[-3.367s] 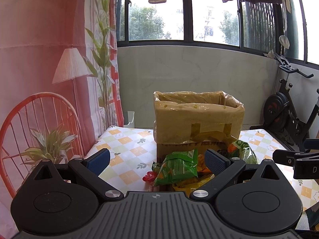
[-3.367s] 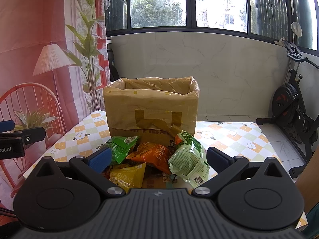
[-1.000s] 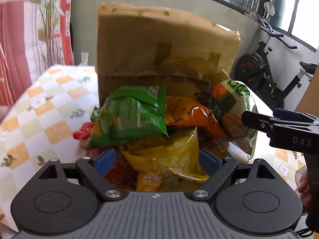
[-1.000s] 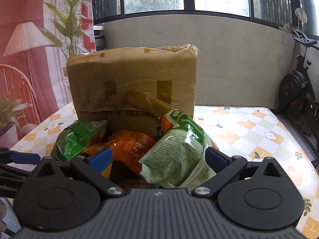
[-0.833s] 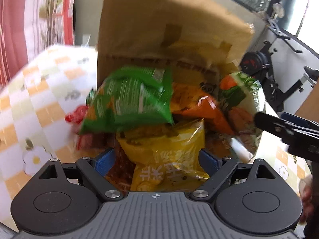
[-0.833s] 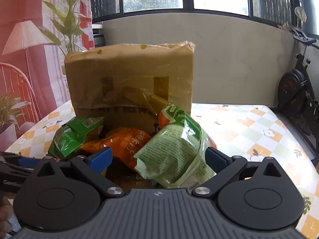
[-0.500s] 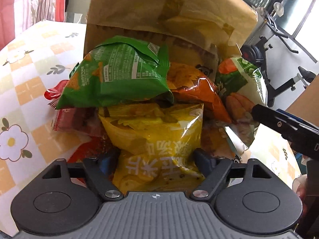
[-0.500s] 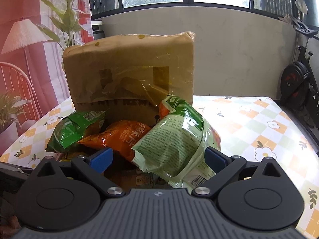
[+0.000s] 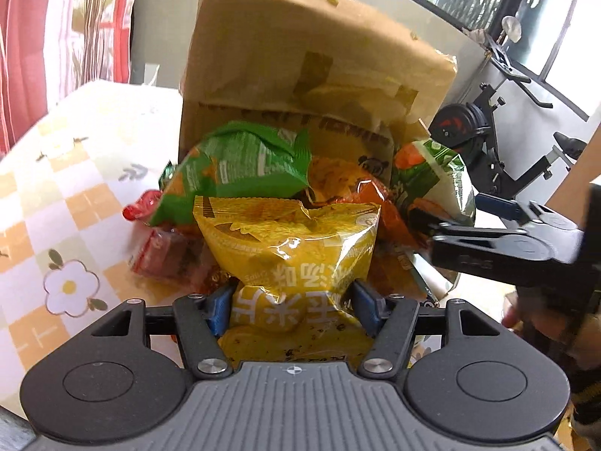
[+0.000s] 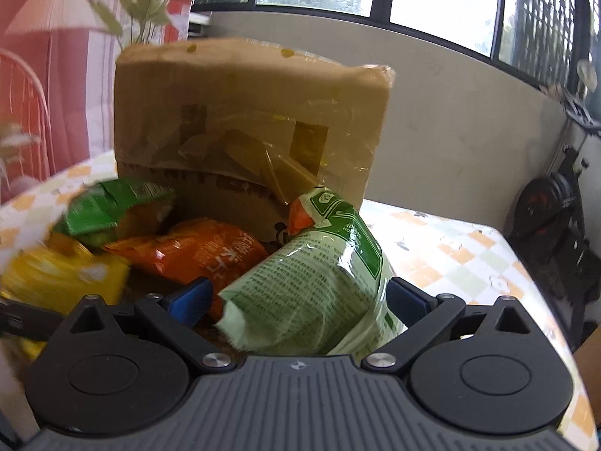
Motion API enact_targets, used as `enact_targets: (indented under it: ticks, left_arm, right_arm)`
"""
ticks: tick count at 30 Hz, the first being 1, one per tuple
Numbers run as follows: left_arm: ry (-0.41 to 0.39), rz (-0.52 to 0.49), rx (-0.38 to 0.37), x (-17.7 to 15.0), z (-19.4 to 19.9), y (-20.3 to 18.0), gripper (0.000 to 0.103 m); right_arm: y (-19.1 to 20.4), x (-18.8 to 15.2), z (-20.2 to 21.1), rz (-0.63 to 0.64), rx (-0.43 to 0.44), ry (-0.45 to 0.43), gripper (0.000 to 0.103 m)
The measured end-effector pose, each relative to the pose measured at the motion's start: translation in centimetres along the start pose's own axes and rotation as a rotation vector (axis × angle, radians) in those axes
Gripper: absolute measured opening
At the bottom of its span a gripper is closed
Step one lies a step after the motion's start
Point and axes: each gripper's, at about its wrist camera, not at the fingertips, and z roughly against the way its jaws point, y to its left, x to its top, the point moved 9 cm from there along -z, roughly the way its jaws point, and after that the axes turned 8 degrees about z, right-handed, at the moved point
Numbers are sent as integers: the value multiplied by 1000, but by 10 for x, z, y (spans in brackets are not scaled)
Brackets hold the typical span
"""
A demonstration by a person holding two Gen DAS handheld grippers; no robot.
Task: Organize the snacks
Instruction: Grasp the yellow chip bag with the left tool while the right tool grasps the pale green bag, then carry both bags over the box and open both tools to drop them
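Note:
A pile of snack bags lies on the table in front of a tall cardboard box [image 9: 308,56]. My left gripper [image 9: 293,310] is shut on a yellow snack bag [image 9: 289,248], pinching its lower part. Behind it lie a green bag [image 9: 236,173] and an orange bag [image 9: 372,203]. My right gripper [image 10: 296,304] is open, its fingers on either side of a pale green bag [image 10: 319,282]; it also shows in the left wrist view [image 9: 488,233]. In the right wrist view I see the box [image 10: 248,120], the orange bag [image 10: 195,251] and the yellow bag [image 10: 56,274].
The table has a checked floral cloth [image 9: 56,188]. Red packets [image 9: 161,251] lie at the pile's left. An exercise bike [image 9: 488,131] stands to the right beyond the table. A pink curtain [image 10: 45,56] hangs at the left.
Both grippers have come down to the pile. My left gripper has closed on the yellow bag. My right gripper has moved in around the pale green bag and stays open.

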Motion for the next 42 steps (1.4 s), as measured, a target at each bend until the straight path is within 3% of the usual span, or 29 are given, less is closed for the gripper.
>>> enact_targets:
  ticks: [5, 10, 20, 27, 34, 42]
  left_arm:
    - [-27, -17, -6, 3, 9, -3, 66]
    - [-46, -26, -14, 5, 15, -3, 66]
    - [-134, -75, -19, 10, 39, -12, 66]
    - [-220, -109, -13, 29, 60, -18, 66]
    - [-306, -131, 12, 74, 84, -14, 66]
    - [-420, -164, 26, 155, 101, -20, 66]
  right_arm:
    - [-7, -7, -2, 33, -62, 5, 71]
    - [-17, -9, 15, -5, -79, -8, 52]
    - [-34, -6, 60, -143, -59, -31, 51]
    - [-48, 15, 94, -188, -67, -96, 51]
    - [-61, 66, 123, -200, -43, -218, 51]
    - [-80, 136, 122, -194, -5, -333, 51]
